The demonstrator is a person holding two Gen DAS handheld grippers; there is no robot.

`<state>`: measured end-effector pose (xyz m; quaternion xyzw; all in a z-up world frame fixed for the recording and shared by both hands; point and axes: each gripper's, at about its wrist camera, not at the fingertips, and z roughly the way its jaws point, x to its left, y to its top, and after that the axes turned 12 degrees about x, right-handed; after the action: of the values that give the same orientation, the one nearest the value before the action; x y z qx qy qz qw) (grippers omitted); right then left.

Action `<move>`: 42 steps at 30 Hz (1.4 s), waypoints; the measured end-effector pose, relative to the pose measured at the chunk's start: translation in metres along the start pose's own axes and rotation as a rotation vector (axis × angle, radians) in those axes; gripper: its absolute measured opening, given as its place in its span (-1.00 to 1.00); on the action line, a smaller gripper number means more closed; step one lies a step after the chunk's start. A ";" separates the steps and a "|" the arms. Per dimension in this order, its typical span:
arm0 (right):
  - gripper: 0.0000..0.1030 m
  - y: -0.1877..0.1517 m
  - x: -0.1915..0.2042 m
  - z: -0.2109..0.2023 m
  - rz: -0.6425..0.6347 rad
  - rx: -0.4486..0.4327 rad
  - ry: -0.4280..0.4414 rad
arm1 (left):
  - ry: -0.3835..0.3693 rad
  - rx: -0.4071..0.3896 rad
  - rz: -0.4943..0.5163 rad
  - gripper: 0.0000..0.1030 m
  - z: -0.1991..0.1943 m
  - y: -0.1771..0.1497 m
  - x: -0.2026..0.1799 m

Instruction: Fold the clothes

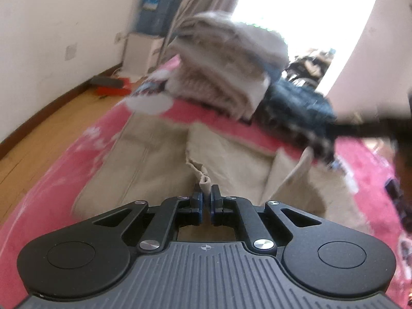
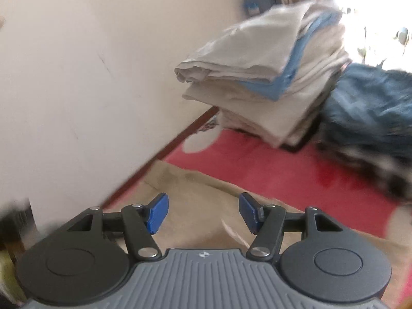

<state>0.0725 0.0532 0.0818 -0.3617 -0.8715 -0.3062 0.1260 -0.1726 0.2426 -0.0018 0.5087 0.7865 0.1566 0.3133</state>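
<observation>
Red bedcover [image 1: 219, 118] carries a folded stack [image 1: 226, 69] at upper centre. Beige garment [image 1: 154, 159] lies unfolded mid-frame; left gripper [image 1: 205, 200] jaws pinch its edge, right gripper [image 2: 203, 212] jaws open, empty. Folding barely begun.

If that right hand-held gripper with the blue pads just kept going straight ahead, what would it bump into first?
Most likely the beige garment spread on the red cover. The right hand-held gripper points downward with its jaws open and empty, and that cloth lies directly ahead of them. Depth is hard to judge through the blur.
</observation>
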 end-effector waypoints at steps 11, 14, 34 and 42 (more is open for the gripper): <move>0.17 0.071 0.039 0.073 0.065 0.273 -0.047 | 0.001 -0.010 -0.046 -0.80 0.005 -0.019 0.018; 0.17 0.062 0.024 0.038 0.099 0.240 -0.032 | -0.022 -0.010 -0.069 -0.66 -0.002 -0.018 0.030; 0.27 -0.105 -0.137 -0.049 0.772 0.164 0.203 | -0.235 0.028 0.662 0.10 0.074 0.045 -0.114; 0.27 -0.089 -0.143 -0.057 0.757 0.112 0.194 | -0.164 -0.081 0.459 -0.88 0.043 0.040 -0.090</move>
<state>0.1099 -0.1105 0.0238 -0.6194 -0.6759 -0.2228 0.3315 -0.0905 0.1765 0.0184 0.6720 0.6154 0.2134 0.3525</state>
